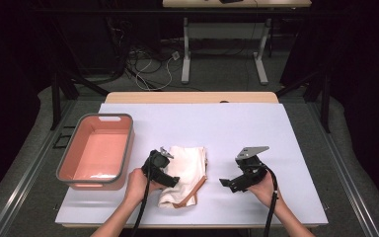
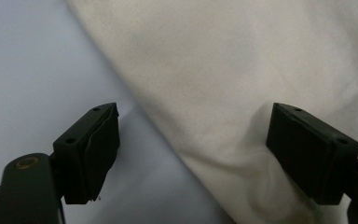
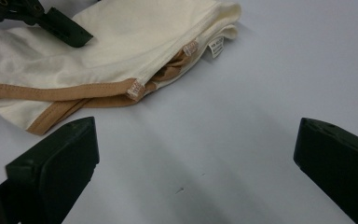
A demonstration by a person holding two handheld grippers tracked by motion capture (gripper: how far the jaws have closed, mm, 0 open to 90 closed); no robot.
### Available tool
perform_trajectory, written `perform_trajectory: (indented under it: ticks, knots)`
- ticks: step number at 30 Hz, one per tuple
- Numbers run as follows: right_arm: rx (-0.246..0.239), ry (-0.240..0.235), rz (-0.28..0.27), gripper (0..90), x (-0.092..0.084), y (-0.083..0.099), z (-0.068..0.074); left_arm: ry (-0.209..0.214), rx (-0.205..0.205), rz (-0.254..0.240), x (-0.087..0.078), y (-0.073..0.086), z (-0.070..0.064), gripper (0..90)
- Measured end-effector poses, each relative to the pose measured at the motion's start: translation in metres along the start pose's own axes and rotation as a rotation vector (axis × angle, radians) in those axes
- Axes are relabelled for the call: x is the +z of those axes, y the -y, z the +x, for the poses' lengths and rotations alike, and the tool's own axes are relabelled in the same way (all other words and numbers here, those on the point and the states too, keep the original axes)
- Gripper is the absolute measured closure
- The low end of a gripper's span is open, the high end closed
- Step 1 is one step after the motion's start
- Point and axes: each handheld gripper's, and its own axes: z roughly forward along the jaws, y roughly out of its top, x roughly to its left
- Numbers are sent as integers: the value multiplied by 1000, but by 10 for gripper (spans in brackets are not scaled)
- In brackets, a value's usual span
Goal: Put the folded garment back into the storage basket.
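A cream cloth (image 1: 187, 170) with tan-brown trim lies folded on the white table top, slightly left of centre. My left gripper (image 1: 171, 181) is down at the cloth's left edge. In the left gripper view the cloth (image 2: 242, 84) runs between the open jaws of the left gripper (image 2: 193, 154); one jaw is over bare table, the other over fabric, and the pads do not press on it. My right gripper (image 1: 229, 185) is held to the right of the cloth. Its jaws (image 3: 196, 163) stand wide open over bare table, with the cloth (image 3: 121, 51) and one of the left gripper's fingers (image 3: 70, 32) beyond.
A pink tub with a grey rim (image 1: 128, 143) stands at the table's left side, close to the left hand. The white table top (image 1: 227, 128) stretches behind and to the right of the cloth. A small white label (image 3: 216, 48) sticks out at the cloth's corner.
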Motion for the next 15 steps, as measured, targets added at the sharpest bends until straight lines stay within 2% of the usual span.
perform_trajectory:
  ticks: [11,15]
  knots:
    - [-5,11,9,0,-1,0,1,12,16,31,1,-4,0,171]
    - [-7,9,7,0,0,0,0,24,25,29,-1,-6,-2,275]
